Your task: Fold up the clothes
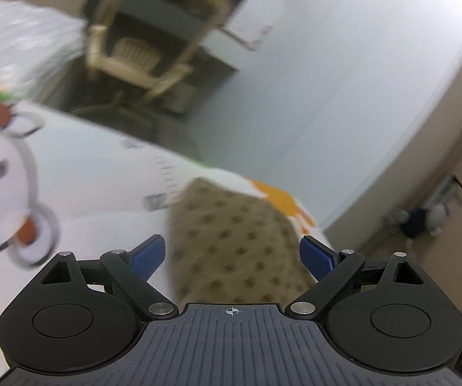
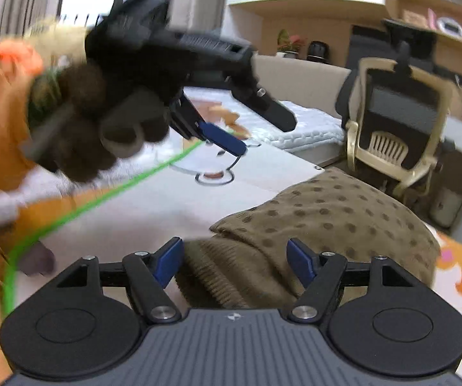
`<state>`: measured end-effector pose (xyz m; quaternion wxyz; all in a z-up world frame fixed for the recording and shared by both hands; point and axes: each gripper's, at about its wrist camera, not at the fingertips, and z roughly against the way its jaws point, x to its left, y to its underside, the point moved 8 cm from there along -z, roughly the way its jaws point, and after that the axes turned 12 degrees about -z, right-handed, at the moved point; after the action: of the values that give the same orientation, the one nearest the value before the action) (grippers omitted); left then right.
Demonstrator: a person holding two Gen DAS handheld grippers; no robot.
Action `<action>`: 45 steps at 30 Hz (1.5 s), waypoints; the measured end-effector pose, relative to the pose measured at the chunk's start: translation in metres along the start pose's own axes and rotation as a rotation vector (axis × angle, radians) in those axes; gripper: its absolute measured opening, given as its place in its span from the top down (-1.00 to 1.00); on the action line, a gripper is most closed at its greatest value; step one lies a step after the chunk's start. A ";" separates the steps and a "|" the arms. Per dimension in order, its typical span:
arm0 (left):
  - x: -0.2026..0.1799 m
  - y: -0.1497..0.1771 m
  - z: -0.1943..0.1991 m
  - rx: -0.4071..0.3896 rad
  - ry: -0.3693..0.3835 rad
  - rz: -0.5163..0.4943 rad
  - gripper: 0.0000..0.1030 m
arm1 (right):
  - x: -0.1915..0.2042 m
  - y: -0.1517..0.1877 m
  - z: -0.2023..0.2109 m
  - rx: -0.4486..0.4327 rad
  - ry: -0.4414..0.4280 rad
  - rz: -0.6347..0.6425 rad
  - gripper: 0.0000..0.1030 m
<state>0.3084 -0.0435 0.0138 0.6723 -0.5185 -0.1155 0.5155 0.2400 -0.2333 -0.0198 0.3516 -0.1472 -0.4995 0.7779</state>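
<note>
Dotted garment (image 2: 327,225) lies at the mat's edge (image 2: 295,157), fingers (image 2: 169,260) apart.

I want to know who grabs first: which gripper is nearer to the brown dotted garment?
Right. The right gripper sits open directly over the brown dotted garment, at its ribbed edge. The left gripper is raised above the mat, off to the garment's side.

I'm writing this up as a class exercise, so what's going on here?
A person holds a two-finger tool in each hand over a brown dotted garment lying on a cartoon-print mat. The right tool is open right over the garment's ribbed edge, gripping nothing. The left tool, held in a gloved hand, is raised above the mat, also open. No fold is under way yet.
</note>
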 end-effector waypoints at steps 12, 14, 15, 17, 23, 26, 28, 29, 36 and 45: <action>-0.047 0.047 -0.083 0.196 -0.065 -0.307 -0.83 | -0.156 -0.053 -0.034 -0.009 0.348 -0.223 -0.64; -0.046 0.047 -0.083 0.200 -0.062 -0.304 -0.83 | -0.161 -0.057 -0.063 -0.008 0.309 -0.276 -0.64; -0.045 0.048 -0.083 0.201 -0.060 -0.304 -0.83 | -0.164 -0.056 -0.080 0.006 0.309 -0.270 -0.64; -0.044 0.049 -0.082 0.201 -0.062 -0.312 -0.83 | -0.167 -0.044 -0.109 0.059 0.364 -0.207 -0.69; -0.045 0.053 -0.079 0.193 -0.051 -0.316 -0.86 | -0.169 -0.036 -0.111 0.059 0.408 -0.169 -0.89; -0.042 0.053 -0.082 0.187 -0.052 -0.317 -0.88 | -0.171 -0.026 -0.102 0.068 0.425 -0.163 -0.89; -0.042 0.054 -0.082 0.184 -0.055 -0.321 -0.89 | -0.174 -0.017 -0.098 0.075 0.429 -0.201 -0.90; -0.042 0.055 -0.082 0.182 -0.057 -0.323 -0.89 | -0.175 -0.013 -0.094 0.074 0.424 -0.230 -0.91; -0.046 0.055 -0.081 0.183 -0.069 -0.333 -0.91 | -0.179 -0.002 -0.091 0.062 0.415 -0.316 -0.96; -0.060 0.084 -0.064 0.056 -0.165 -0.428 -0.93 | -0.173 -0.001 -0.091 0.045 0.435 -0.296 -1.00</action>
<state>0.2780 -0.1349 -0.0601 0.7689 -0.4194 -0.2631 0.4046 0.4159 -0.2920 -0.0820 0.5639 -0.2286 -0.4108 0.6789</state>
